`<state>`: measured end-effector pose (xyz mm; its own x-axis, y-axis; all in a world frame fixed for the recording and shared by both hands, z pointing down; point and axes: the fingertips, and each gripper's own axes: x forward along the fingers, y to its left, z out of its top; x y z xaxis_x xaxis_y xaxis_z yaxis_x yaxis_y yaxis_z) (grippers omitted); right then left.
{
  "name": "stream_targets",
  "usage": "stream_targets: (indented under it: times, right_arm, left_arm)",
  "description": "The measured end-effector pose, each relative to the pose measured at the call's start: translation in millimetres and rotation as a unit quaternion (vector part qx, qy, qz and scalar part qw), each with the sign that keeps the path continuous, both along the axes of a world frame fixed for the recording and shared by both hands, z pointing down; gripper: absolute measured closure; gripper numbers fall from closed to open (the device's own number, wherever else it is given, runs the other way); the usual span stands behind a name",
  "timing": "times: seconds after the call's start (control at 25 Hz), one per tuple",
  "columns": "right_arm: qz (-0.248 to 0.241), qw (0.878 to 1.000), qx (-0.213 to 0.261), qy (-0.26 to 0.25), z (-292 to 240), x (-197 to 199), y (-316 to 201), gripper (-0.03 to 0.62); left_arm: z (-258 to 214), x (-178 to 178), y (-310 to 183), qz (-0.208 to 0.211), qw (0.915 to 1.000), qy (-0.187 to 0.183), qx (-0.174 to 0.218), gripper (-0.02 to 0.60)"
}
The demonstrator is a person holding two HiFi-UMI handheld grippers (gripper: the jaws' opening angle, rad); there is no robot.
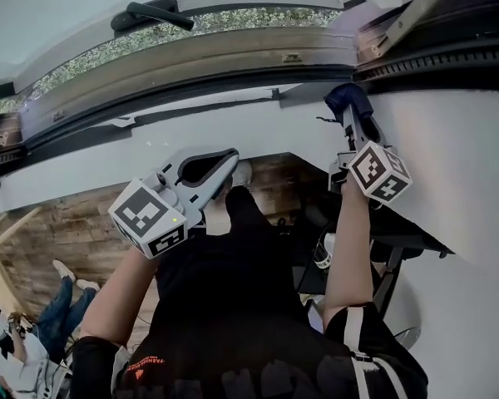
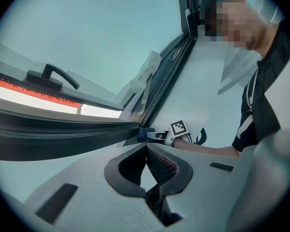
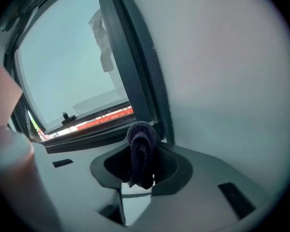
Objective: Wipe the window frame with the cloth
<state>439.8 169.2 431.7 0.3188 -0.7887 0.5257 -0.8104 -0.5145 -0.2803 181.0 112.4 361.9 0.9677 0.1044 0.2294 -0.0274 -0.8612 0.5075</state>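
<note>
Clamping the cloth (image 3: 141, 151) in my right gripper (image 1: 355, 116), I am holding it right at the frame's (image 3: 135, 81) corner, its dark rail running on ahead; my left gripper (image 2: 146, 146) is idling closed, empty, farther off.

A dark blue cloth (image 1: 348, 100) is held in the right gripper (image 1: 355, 123) and is pressed against the window frame (image 1: 233, 63), near its corner. The left gripper (image 1: 226, 166) is held lower down, away from the frame. A black handle (image 1: 154, 15) is seen on the window.
</note>
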Motion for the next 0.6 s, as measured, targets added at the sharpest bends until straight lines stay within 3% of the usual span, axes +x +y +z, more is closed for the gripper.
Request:
stream_targets:
  times: [0.6]
  right_arm:
    - [-0.043,0.999,0.01,0.015,-15.5,-27.5,-29.6,0.497]
  left_arm:
    - [1.9,-6.2,0.2,-0.009,0.9999,0.006,-0.007,0.563]
